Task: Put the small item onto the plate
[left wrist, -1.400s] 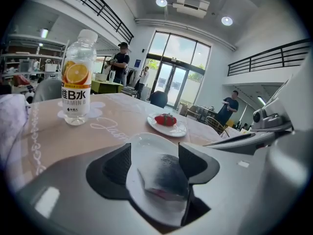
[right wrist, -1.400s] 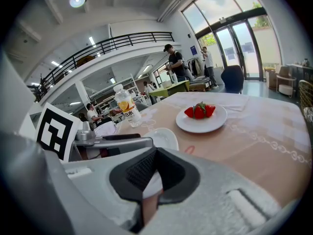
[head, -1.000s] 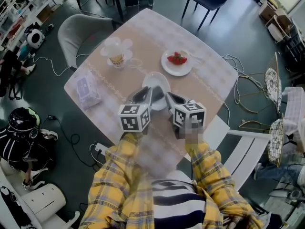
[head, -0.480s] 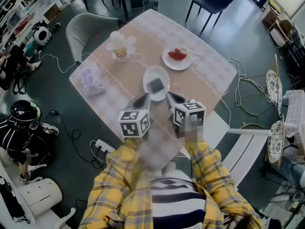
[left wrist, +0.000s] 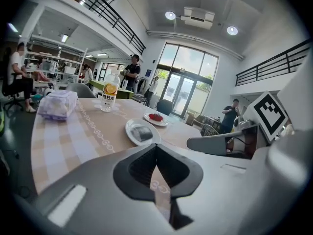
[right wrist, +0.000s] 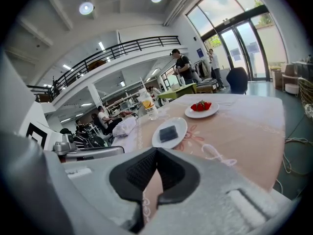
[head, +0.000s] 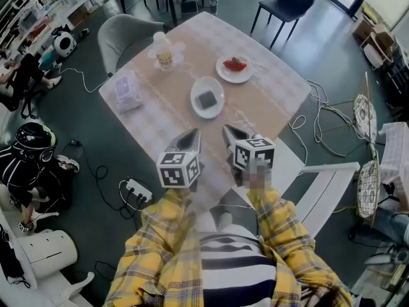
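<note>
A small dark flat item (head: 207, 98) lies on a white plate (head: 197, 88) in the middle of the table. It also shows in the left gripper view as the dark item (left wrist: 143, 132) on the plate (left wrist: 131, 126), and in the right gripper view as the item (right wrist: 168, 133) on the plate (right wrist: 182, 124). My left gripper (head: 193, 135) and right gripper (head: 227, 132) hover side by side over the table's near edge, well short of the plate. Both are shut with nothing between the pads.
A second plate with strawberries (head: 234, 66) sits beyond the first. A drink bottle (head: 165, 53) stands at the far left, and a tissue pack (head: 126, 88) lies near the left edge. Chairs, cables and a power strip (head: 138, 191) surround the table (head: 268, 101).
Both grippers have drawn back from the plate towards the table's near edge. The dark item, earlier hidden by them, now shows lying on the plate.
</note>
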`<state>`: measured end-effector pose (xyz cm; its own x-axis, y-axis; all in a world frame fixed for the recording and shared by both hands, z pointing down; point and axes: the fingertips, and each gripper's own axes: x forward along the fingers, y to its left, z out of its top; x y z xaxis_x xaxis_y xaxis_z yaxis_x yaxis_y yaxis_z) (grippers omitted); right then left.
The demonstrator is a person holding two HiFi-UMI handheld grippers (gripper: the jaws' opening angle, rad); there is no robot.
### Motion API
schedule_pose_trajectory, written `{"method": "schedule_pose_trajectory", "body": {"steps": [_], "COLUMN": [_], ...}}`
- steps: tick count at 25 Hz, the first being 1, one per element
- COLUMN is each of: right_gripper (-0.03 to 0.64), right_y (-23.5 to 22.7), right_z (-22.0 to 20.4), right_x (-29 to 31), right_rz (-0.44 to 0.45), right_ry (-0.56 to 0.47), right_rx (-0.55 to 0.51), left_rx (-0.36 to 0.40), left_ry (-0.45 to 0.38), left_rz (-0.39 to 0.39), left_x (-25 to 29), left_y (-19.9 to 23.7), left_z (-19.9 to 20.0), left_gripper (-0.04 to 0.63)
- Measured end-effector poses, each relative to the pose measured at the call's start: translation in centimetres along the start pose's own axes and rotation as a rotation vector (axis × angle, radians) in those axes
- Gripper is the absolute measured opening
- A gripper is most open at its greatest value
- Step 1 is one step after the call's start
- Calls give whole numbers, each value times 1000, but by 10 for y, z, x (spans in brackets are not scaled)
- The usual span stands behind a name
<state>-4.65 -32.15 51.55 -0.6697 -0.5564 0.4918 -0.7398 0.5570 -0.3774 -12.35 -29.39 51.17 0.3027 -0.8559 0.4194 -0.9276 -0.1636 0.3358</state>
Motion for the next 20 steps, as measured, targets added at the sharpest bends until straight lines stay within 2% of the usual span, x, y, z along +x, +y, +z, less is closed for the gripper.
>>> {"method": "schedule_pose_trajectory", "body": {"steps": [12,20], "right_gripper": [-2,-2], "right_y": [29,35], "right_z": [-41,-64], "right_x": [-43,-80], "right_rz": [22,12], "right_ry": [6,-5], "right_rx": [-54,-51], "left_rx": [-27,-50], "left_ry": [-16,-35], "left_rz": [24,28], "left_x": [-51,-80], "left_y": [-23,-43], "left_z": [-32,-50], "left_gripper": [2,2]}}
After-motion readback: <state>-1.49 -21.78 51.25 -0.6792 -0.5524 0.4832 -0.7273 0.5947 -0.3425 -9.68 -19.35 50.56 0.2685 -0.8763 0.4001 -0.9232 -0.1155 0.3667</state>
